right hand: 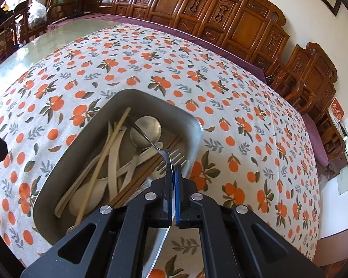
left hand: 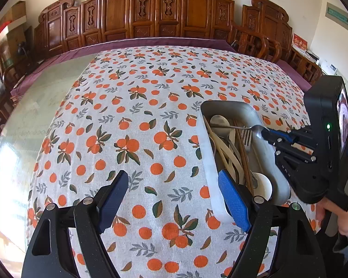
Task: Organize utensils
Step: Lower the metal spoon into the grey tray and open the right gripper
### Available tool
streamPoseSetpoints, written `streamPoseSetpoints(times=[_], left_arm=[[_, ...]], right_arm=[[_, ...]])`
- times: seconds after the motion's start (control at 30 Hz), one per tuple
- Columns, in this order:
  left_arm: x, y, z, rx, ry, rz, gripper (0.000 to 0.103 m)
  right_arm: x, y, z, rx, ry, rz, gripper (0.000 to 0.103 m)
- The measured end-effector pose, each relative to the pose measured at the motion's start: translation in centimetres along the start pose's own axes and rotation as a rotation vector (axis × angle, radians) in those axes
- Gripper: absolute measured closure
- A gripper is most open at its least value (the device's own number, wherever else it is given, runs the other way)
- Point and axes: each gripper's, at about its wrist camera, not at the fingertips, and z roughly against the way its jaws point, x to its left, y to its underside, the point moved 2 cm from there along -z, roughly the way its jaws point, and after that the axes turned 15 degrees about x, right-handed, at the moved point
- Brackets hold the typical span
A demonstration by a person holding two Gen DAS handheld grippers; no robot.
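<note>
Carved wooden chairs (left hand: 150,16) line the far wall behind a long table (left hand: 44,97) with a pale glossy top and a purple border.

Cloth: a white tablecloth (left hand: 150,106) printed with oranges and leaves covers most of the table.

Tray: one grey metal tray (right hand: 136,99) with rounded corners, lying on the cloth toward the right side of the table.

Contents of the tray, loosely heaped and crossing one another: a large metal spoon (right hand: 148,127) with its bowl toward the far end, a metal fork (right hand: 174,159), several pale cream-coloured spoons (right hand: 113,159), a dark brown pair of chopsticks (right hand: 148,169), one light bamboo chopstick (right hand: 102,162) lying slantwise over the pile, and a white ceramic soup spoon (left hand: 263,186) at the near end.

Right gripper (right hand: 174,169): above the near right part of the tray, tilted downward, jaws pressed together on the bowl end of a slim metal spoon (right hand: 146,136). The spoon's handle sticks out over the heap toward the far end of the tray; whether its tip touches the other pieces I cannot tell.

Left gripper (left hand: 174,199): jaws spread wide, nothing between them but cloth. Its right blue pad (left hand: 234,201) sits just at the near left corner of the tray; its left pad is over bare cloth.

A hand (left hand: 343,220) holds the right gripper's grip at the table's edge.
</note>
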Motion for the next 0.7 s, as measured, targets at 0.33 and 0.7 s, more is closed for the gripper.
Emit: streamPoseSetpoints(times=[0.33,0.7], left_arm=[[-0.1,0.0,0.0,-0.001,-0.002,-0.002,0.027],[-0.2,0.0,0.0,0.000,-0.005,-0.003,0.027]], right_arm=[[0.8,1.1,0.3,0.004,-0.077,-0.019,0.098],[1.9,2.4,1.3,-0.012,-0.255,-0.026,0.089]])
